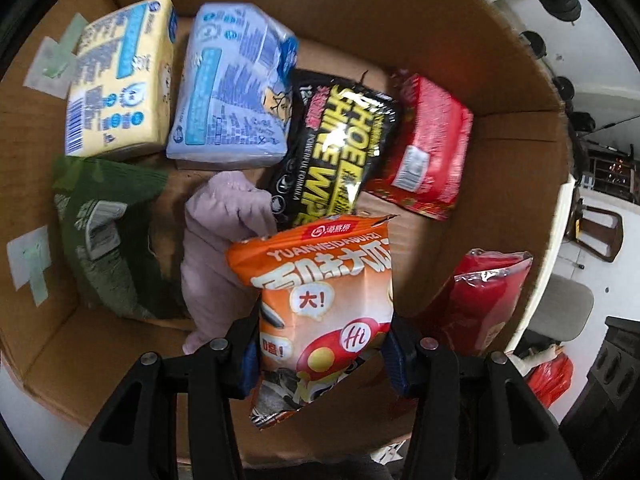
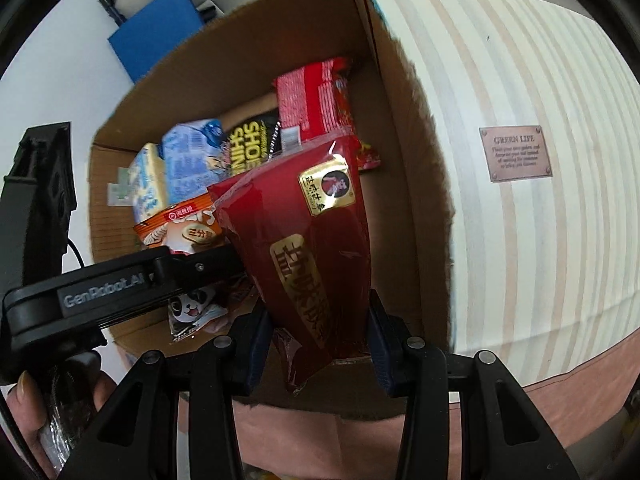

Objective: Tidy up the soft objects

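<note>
We see left gripper point(image 1: 320, 356) clamped on orange bag point(image 1: 320, 300) above cardboard box point(image 1: 360, 8). Right gripper point(image 2: 316, 344) clamped on red pouch point(image 2: 296, 256) over same box, beside striped cover point(image 2: 520, 80) bearing plaque point(image 2: 515, 153). In box: yellow pack point(image 1: 120, 80), blue pack point(image 1: 232, 84), wipes point(image 1: 332, 152), red pack point(image 1: 428, 148), green cloth point(image 1: 104, 236), pink cloth point(image 1: 224, 248). Chair point(image 1: 560, 308) in room beyond.

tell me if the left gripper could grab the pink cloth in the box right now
Probably not: the left gripper is shut on the orange snack bag, which overlaps the pink cloth.
</note>
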Demonstrator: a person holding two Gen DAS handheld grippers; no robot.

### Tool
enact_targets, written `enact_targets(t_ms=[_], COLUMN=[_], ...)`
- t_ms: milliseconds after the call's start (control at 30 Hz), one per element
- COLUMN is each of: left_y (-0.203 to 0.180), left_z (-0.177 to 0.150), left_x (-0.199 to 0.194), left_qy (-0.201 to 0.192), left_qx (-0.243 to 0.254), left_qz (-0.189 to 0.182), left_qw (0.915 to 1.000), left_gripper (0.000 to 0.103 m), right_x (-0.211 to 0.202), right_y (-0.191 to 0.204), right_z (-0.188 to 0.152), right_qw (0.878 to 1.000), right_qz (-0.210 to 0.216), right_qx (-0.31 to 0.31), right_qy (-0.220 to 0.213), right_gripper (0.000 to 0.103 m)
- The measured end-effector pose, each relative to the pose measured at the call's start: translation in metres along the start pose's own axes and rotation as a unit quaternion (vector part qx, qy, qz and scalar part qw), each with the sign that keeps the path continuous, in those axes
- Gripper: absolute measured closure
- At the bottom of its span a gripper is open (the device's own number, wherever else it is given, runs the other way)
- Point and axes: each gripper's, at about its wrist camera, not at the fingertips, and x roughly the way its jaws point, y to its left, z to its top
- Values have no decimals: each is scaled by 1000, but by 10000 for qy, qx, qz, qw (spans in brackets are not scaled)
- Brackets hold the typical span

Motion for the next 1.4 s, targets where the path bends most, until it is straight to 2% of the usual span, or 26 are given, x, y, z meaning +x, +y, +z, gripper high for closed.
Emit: enact_targets(t_ms=[133,333,367,400,433,500,633,733,800,867,933,1100,1133,1267,1300,1333,1400], left_y=[0,-8,-11,-14,-13,-17,-24,-26,-21,-22,-22,-16,-10,-8,-6,-4,0], left_z=[3,1,1,2,0,-3,-12,-20,-23,-30,-34,-45,-45,-49,-51,-55,-58], left_x=[10,17,15,12,8,0,-16,-28,-35,-42,-47,-49,-53,-68,-74,-81,-85], left_qy=[119,294,303,293,238,134,-53,-190,-280,-380,-506,-858,-956,-1452,-1568,-1732,-1908], left_qx=[8,28,96,147,198,255,324,340,371,423,488,559,581,663,665,659,651], left_qz=[-153,-158,-112,-83,-85,-18,-7,-47,-14,89,248,629,736,1202,1291,1398,1468], left_qw=[9998,9994,9994,9994,9995,9996,9995,9992,9989,9983,9972,9928,9910,9798,9769,9727,9684], left_gripper=[56,55,52,47,40,32,30,20,17,14,6,6,5,5,5,5,5], right_x=[9,24,25,26,26,24,16,10,5,2,-1,-8,-8,-11,-12,-14,-22], right_y=[0,11,12,13,16,20,28,30,31,32,33,33,33,33,34,35,38], right_z=[-2,8,9,10,10,10,9,9,8,8,6,0,-1,-7,-9,-11,-16], right_qw=[9999,9996,9995,9995,9994,9990,9984,9983,9980,9977,9974,9959,9954,9942,9936,9920,9888], right_qz=[-114,-277,-284,-278,-300,-368,-455,-461,-503,-542,-560,-723,-772,-842,-887,-998,-1153], right_qx=[53,-68,-67,-81,-135,-218,-343,-344,-376,-412,-442,-516,-531,-621,-646,-701,-820], right_qy=[17,48,84,92,111,109,65,37,18,-14,-47,-184,-206,-255,-268,-314,-487], right_gripper=[57,55,54,49,38,31,28,28,28,24,18,18,14,13,9,0,0])
